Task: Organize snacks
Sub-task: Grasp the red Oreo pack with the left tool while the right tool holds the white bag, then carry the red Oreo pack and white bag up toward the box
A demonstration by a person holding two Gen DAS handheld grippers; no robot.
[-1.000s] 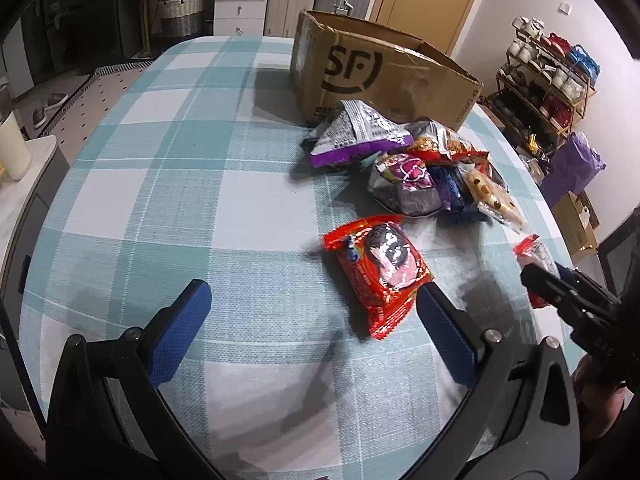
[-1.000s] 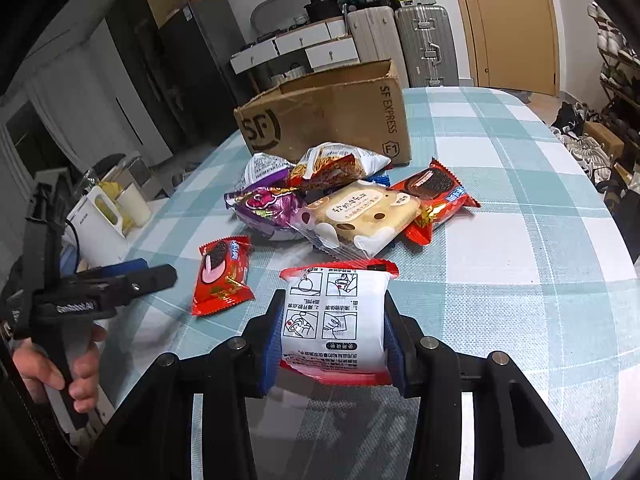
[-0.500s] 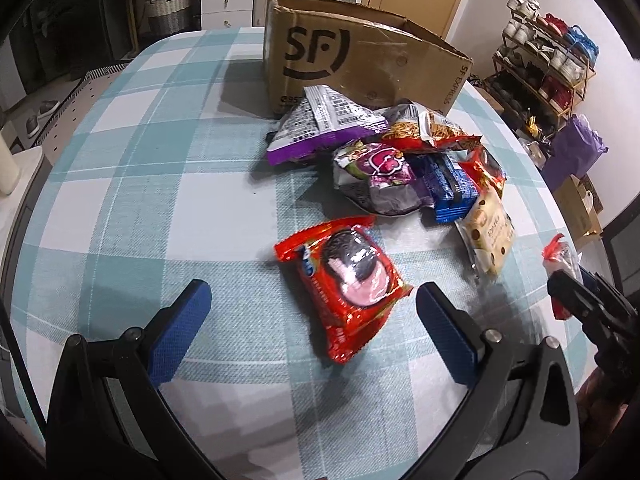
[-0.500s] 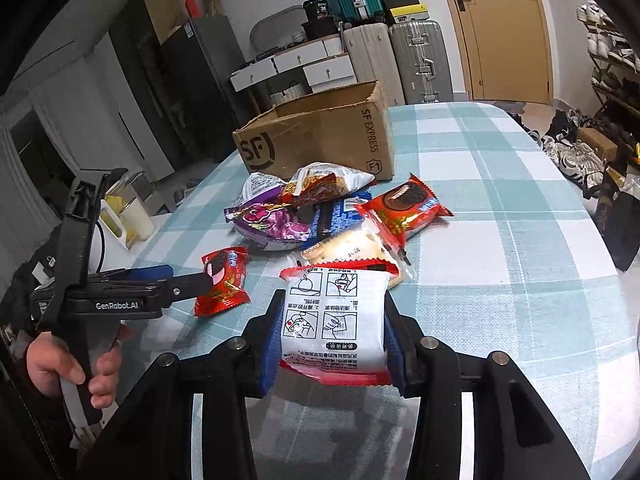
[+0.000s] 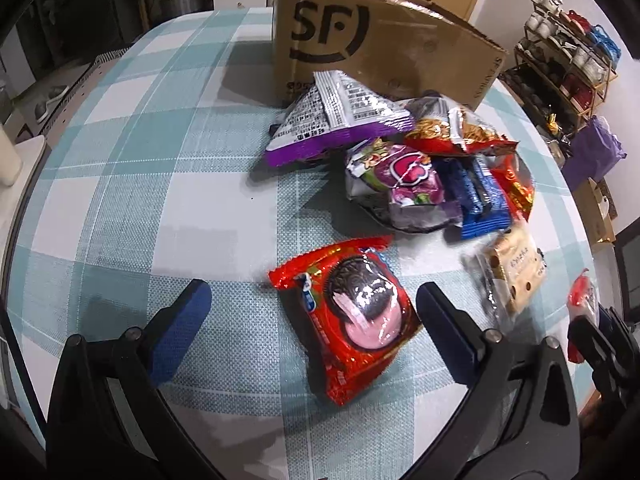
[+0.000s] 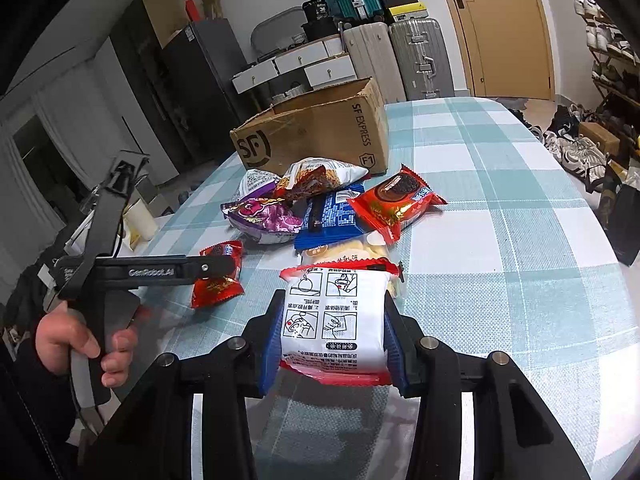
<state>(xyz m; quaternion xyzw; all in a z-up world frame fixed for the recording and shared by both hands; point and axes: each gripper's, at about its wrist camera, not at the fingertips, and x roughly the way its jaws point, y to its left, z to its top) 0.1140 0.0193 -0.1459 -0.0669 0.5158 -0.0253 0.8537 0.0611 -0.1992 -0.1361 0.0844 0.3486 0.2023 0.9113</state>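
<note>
- Left wrist view: the left claw point(image 5: 308, 312) is released, its two blue-padded fingers point(image 5: 180, 328) spread wide at the lower part of the frame above the checked table point(image 5: 132, 184).
- A red cookie packet point(image 5: 348, 320) lies flat between those fingers, nearer the right one; whether that finger touches it is unclear.
- The whole left half of the table is bare cloth, with open room running up to the far edge at the upper left.
- A cardboard box point(image 5: 380, 40) stands at the top centre, near the far table edge.
- A heap of snack bags sits just below the box: a purple-edged silver bag point(image 5: 340, 120), a purple candy bag point(image 5: 400, 184), a blue packet point(image 5: 480, 204), and red bags partly buried at the heap's right.
- A pale biscuit packet point(image 5: 516, 276) lies right of centre, blurred.
- At the lower right edge the right claw point(image 5: 592, 332) is cut off and dark.
- Right wrist view: the right claw point(image 6: 334, 328) is clenched on a white packet with red ends point(image 6: 336, 312), low in the centre; its printed back faces the camera, so the front is hidden.
- The right side of the table point(image 6: 520, 240) is bare up to its curved edge.
- At the left, a hand point(image 6: 80, 344) grips the left claw's handle, whose arm crosses in front of the red cookie packet point(image 6: 218, 276) and hides part of it.
</note>
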